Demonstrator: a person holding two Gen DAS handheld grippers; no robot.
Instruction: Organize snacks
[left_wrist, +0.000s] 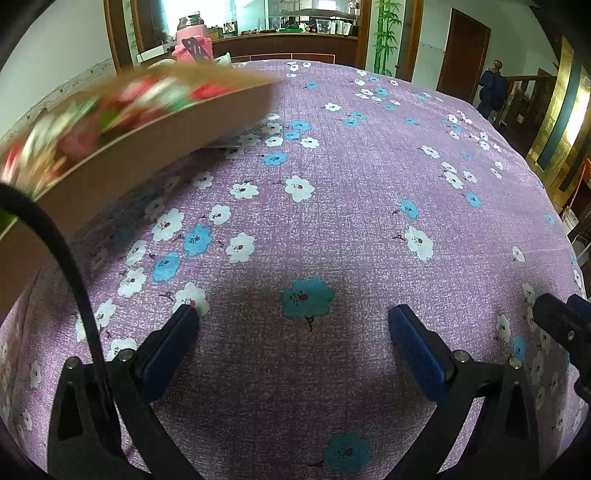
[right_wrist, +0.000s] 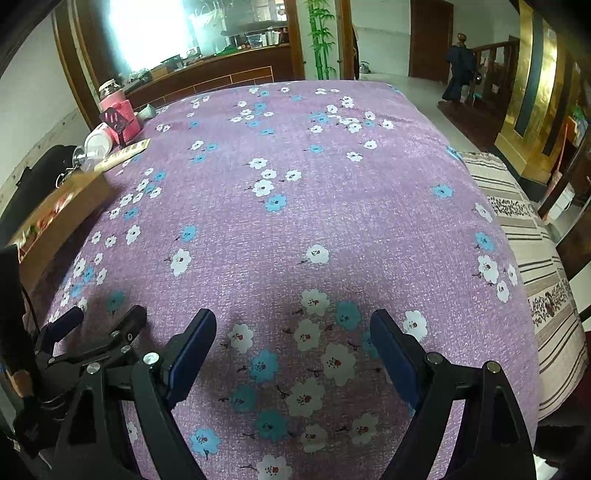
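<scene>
Our left gripper (left_wrist: 293, 328) and right gripper (right_wrist: 293, 332) gaped empty; the cardboard snack box (left_wrist: 155, 147) looked light, stiff; we'd pinch its rim.

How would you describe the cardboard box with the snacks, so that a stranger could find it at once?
Start from the large table under the purple flowered cloth and go to its left edge. The cardboard box stands there, nearer than the pink jar at the far corner. It is the only open brown box, low and long, filled with red, white and green packets.

Window (right_wrist: 147, 33) glare behind — snack box (left_wrist: 122, 122) motion-blurred, edges warped.
</scene>
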